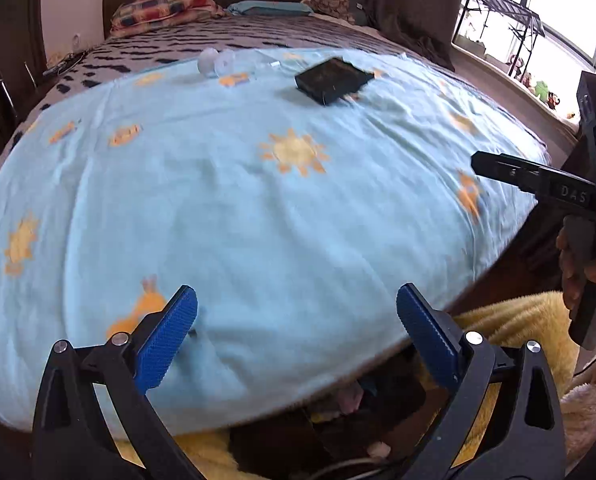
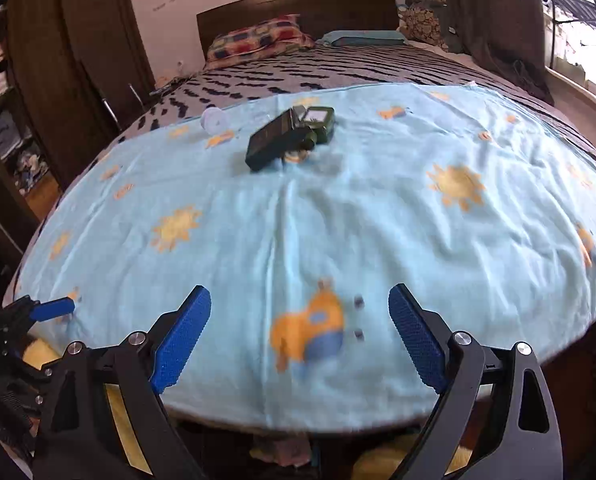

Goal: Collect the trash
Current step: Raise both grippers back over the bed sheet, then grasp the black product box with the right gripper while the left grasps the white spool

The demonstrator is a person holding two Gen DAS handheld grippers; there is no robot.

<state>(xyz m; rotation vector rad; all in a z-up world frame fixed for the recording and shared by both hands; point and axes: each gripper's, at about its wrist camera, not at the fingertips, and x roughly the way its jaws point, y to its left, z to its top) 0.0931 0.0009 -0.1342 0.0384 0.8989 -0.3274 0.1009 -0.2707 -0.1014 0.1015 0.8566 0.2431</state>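
A dark flat box lies far out on the light blue blanket, with a white tape-like roll to its left. In the right wrist view the dark box lies against a green box, and the white roll is to their left. My left gripper is open and empty over the blanket's near edge. My right gripper is open and empty over the near edge too, far from the boxes. The right gripper's body shows at the right of the left wrist view.
The blanket covers a bed with a dark striped cover and pillows at the headboard. A wardrobe stands left, a window right. A yellow fluffy cloth and dark clutter lie below the bed's near edge.
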